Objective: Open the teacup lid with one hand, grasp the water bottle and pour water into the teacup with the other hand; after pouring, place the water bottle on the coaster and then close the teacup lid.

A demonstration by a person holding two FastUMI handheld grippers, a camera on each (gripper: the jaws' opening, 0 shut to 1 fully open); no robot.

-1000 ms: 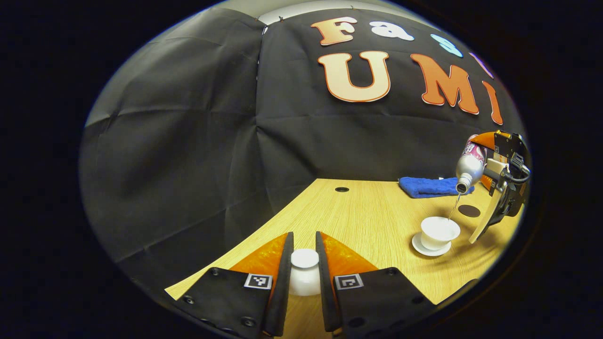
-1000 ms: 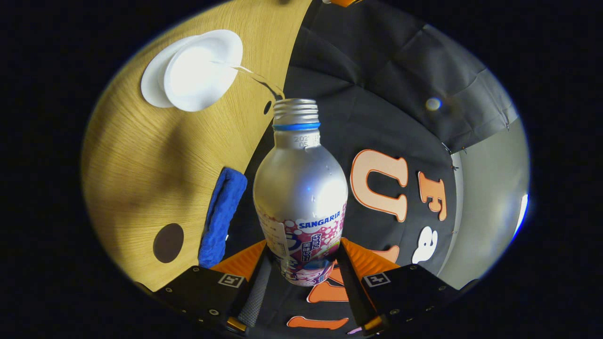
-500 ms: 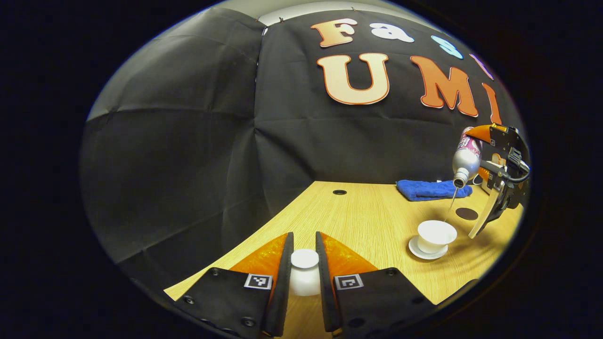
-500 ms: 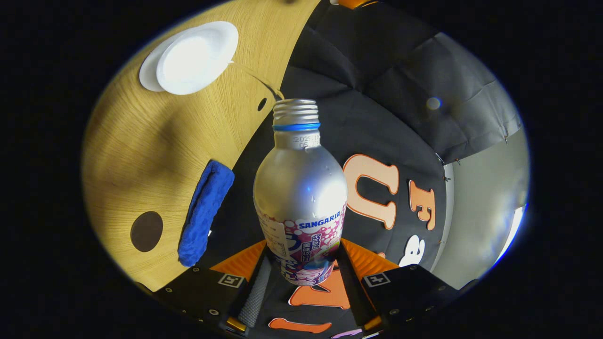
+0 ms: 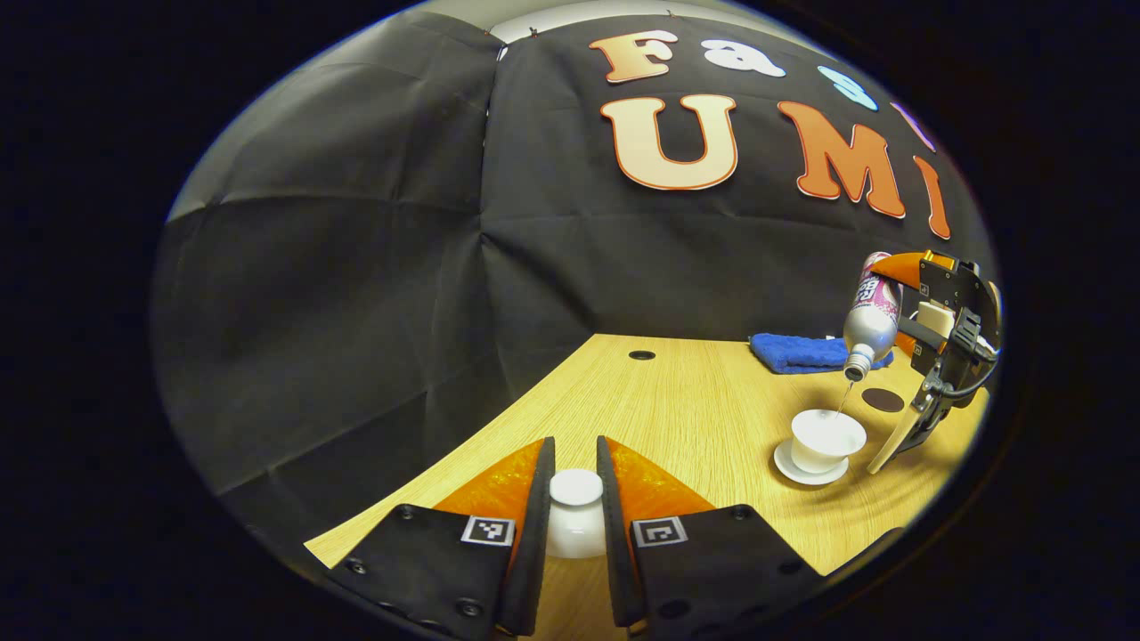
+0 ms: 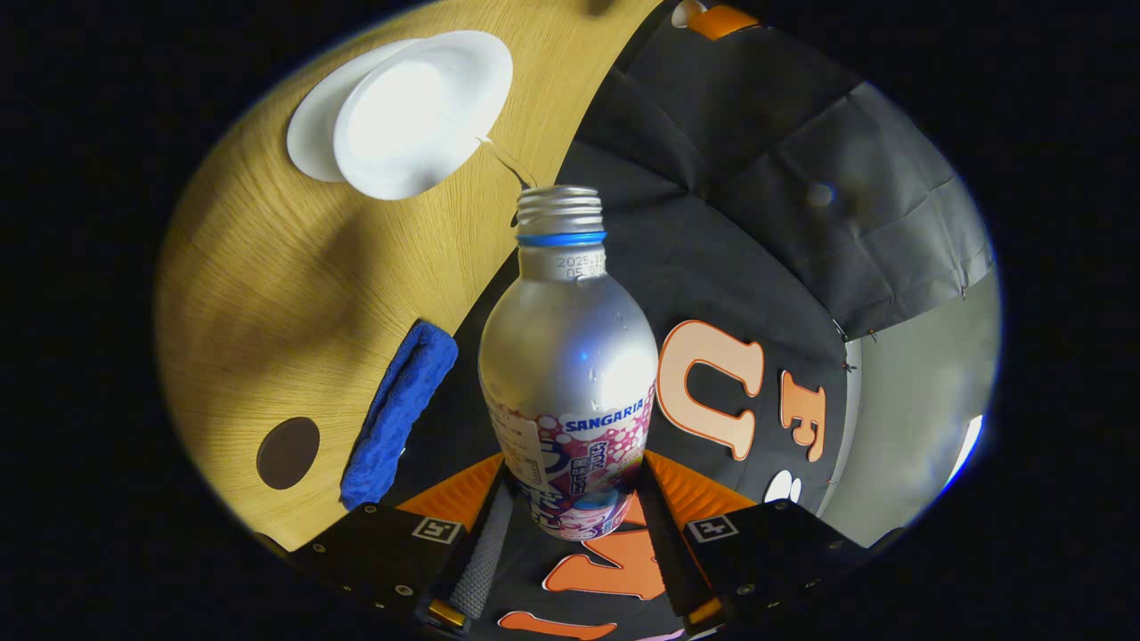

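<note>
Right tool (image 6: 570, 525) clamps tilted water bottle (image 6: 567, 356), neck aimed at teacup (image 6: 419, 111) ahead-left below; coaster (image 6: 288, 452) beside it; left tool (image 5: 575, 534) holding lid (image 5: 575, 512).

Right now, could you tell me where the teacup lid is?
In the left gripper view, the teacup lid is clamped between the left gripper fingers at bottom centre, over the table, well left of the open teacup.

Lighting was moderate and came from above. The desk (image 5: 695, 409) was evenly lit, with soft shadows beside the cup (image 5: 827, 440). In the right gripper view, the cup (image 6: 419, 111) was overexposed to flat white and the bottle (image 6: 567, 356) carried a glare patch. Both views showed strong fisheye bending and darkening toward the edges. Focus was sharp throughout.
</note>
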